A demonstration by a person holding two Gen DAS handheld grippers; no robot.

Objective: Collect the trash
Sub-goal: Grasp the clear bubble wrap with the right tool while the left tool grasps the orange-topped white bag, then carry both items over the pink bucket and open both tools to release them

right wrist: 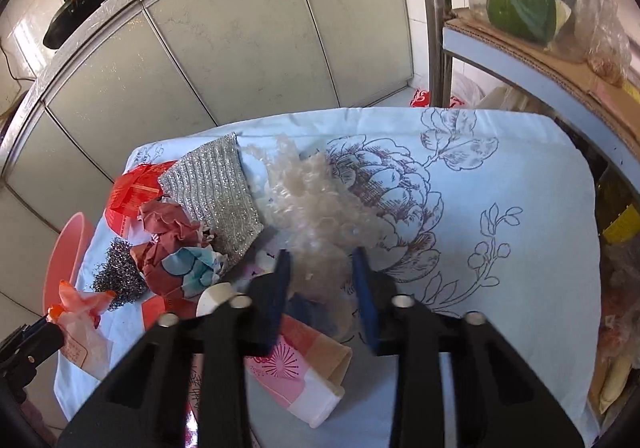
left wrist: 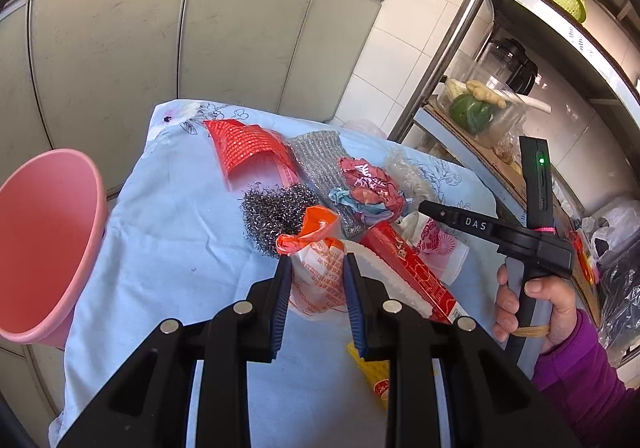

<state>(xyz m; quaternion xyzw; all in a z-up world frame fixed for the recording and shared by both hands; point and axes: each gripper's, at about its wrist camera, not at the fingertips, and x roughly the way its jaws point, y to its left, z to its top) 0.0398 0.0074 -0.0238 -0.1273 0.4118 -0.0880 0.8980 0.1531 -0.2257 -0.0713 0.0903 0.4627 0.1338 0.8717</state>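
- The worktop point(left wrist: 168, 248), under a pale blue flowered cloth, carries all the trash in a loose heap from its centre out toward 2 o'clock in the left wrist view; I judge the step in hand to be a first pick from each side of that heap.
- The pink bin point(left wrist: 44, 244) sits at 9 o'clock off the worktop's edge, mouth tipped toward the heap; carry pieces low and straight to it.
- The clear crinkled plastic wrap point(right wrist: 316, 208) lies at the centre of the right wrist view. The right gripper point(right wrist: 322, 264) has its jaws spread wide on either side of the wrap's near end, not pinching it as far as I can tell. Push deeper before closing, since such film likely slips.
- The orange-and-white plastic bag point(left wrist: 318, 260) lies just beyond the left gripper point(left wrist: 316, 268), whose jaws stand apart, flanking the bag without clamping. Close on the knotted orange top at 12 o'clock.
- The steel wool scourer point(left wrist: 274, 214) touches the bag at 11 o'clock; keep the jaws clear of snagging it.
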